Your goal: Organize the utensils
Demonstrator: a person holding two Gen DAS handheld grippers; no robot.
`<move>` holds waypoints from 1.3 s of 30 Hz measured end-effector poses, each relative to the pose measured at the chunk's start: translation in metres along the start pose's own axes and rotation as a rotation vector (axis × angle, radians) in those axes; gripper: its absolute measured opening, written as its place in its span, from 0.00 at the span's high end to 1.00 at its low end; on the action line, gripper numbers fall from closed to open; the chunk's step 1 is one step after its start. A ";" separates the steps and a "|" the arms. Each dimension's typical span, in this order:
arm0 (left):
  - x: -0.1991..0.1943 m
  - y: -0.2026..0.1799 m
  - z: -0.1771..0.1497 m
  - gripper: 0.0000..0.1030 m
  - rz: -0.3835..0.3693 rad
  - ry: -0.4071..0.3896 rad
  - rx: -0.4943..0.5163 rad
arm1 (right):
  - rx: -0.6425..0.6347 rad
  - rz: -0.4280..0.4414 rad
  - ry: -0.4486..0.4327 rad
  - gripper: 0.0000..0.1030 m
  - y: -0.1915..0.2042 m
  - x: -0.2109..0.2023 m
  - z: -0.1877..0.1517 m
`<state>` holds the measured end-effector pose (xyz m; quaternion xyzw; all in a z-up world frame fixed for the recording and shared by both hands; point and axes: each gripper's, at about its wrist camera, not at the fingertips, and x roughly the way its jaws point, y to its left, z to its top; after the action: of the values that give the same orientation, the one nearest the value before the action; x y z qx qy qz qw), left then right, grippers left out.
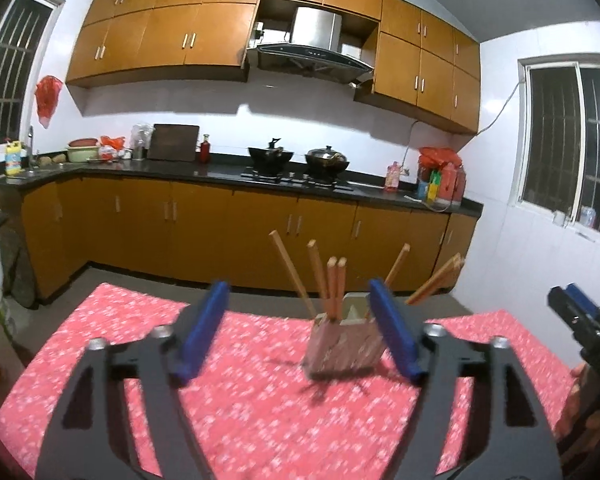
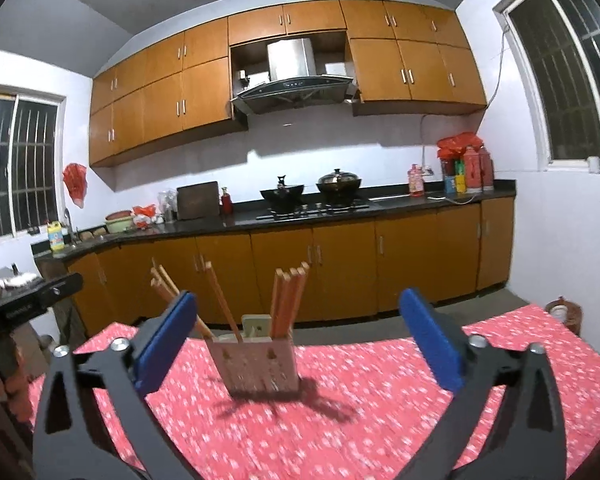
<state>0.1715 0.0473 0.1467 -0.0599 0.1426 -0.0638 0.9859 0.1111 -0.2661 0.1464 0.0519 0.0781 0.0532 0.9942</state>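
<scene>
A small utensil holder (image 1: 342, 346) stands upright on the red floral tablecloth (image 1: 240, 400), with several wooden chopsticks (image 1: 332, 284) sticking up out of it and leaning apart. My left gripper (image 1: 300, 328) is open and empty, just short of the holder, its right finger overlapping the holder's right side. The right gripper shows at the right edge of this view (image 1: 576, 312). In the right wrist view the holder (image 2: 256, 364) and chopsticks (image 2: 288, 300) stand ahead of my right gripper (image 2: 300, 340), which is open and empty.
A kitchen counter (image 1: 220, 168) with stove, two woks (image 1: 270, 156), bottles and a sink runs along the far wall, with cabinets above and below. Barred windows (image 1: 572, 144) are on both sides. A dark object (image 2: 28, 300) sits at left.
</scene>
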 end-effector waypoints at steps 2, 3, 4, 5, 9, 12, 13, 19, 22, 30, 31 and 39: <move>-0.013 0.003 -0.010 0.11 0.009 0.006 0.005 | -0.013 -0.018 0.007 0.02 0.002 -0.014 -0.011; -0.024 0.003 -0.018 0.07 0.013 0.005 0.014 | -0.015 -0.023 0.014 0.02 0.004 -0.022 -0.017; -0.029 0.001 -0.023 0.04 0.017 0.003 0.024 | -0.018 -0.025 0.018 0.02 0.006 -0.026 -0.021; -0.036 -0.001 -0.028 0.04 0.027 -0.001 0.040 | -0.027 -0.027 0.026 0.02 0.009 -0.032 -0.026; -0.064 -0.013 -0.056 0.04 0.077 -0.016 0.126 | -0.097 -0.045 0.071 0.02 0.025 -0.049 -0.049; -0.079 -0.019 -0.075 0.04 0.088 -0.017 0.150 | -0.116 -0.046 0.081 0.02 0.031 -0.062 -0.066; -0.083 -0.021 -0.082 0.04 0.089 -0.013 0.153 | -0.116 -0.043 0.086 0.02 0.033 -0.067 -0.073; -0.095 -0.024 -0.117 0.04 0.106 0.035 0.127 | -0.103 -0.034 0.114 0.02 0.039 -0.088 -0.102; -0.100 -0.021 -0.133 0.04 0.111 0.067 0.087 | -0.087 -0.033 0.132 0.02 0.039 -0.094 -0.112; -0.113 -0.023 -0.167 0.04 0.145 0.102 0.085 | -0.081 -0.066 0.175 0.02 0.031 -0.107 -0.139; -0.115 -0.025 -0.172 0.04 0.149 0.104 0.091 | -0.093 -0.080 0.170 0.02 0.031 -0.109 -0.141; -0.113 -0.030 -0.187 0.04 0.147 0.138 0.092 | -0.103 -0.097 0.177 0.02 0.030 -0.117 -0.153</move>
<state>0.0070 0.0152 0.0040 0.0008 0.2110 -0.0020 0.9775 -0.0313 -0.2350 0.0173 -0.0082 0.1650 0.0132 0.9862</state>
